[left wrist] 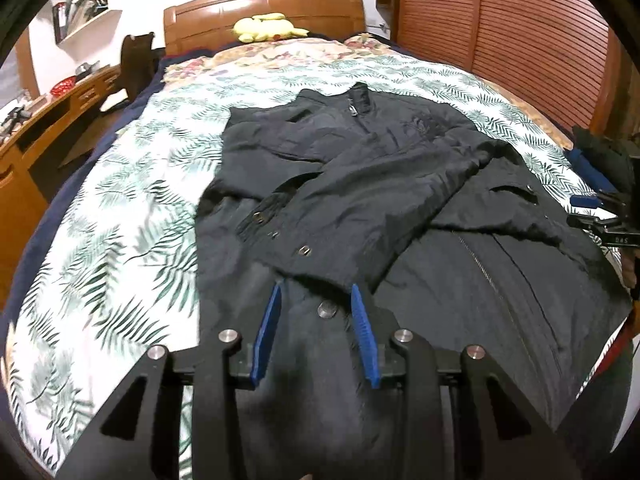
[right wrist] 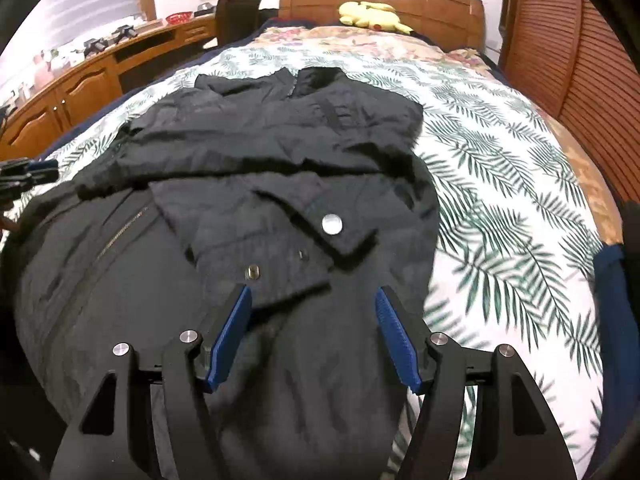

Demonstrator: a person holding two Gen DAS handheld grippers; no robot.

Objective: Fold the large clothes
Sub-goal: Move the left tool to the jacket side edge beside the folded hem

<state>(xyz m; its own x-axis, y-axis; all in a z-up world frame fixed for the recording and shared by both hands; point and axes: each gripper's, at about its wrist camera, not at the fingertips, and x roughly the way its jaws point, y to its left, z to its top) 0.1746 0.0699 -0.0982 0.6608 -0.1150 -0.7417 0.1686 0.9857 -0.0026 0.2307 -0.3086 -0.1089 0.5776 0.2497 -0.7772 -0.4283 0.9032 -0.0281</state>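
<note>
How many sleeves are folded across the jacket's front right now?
2. One sleeve lies across the jacket with its cuff just ahead of the left claw; the other sleeve ends ahead of the right claw. Both claws are open.

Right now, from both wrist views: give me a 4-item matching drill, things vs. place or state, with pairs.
Things:
1. black jacket
2. yellow plush toy
3. left tongs
4. red bowl

Place or state:
A. on the wooden desk beside the bed
B. at the headboard end of the bed
C. open, over the jacket's near hem
D. spread on the leaf-print bedspread, sleeves folded across its front

Pairs: 1-D, 2-B, 3-C, 4-A
</note>
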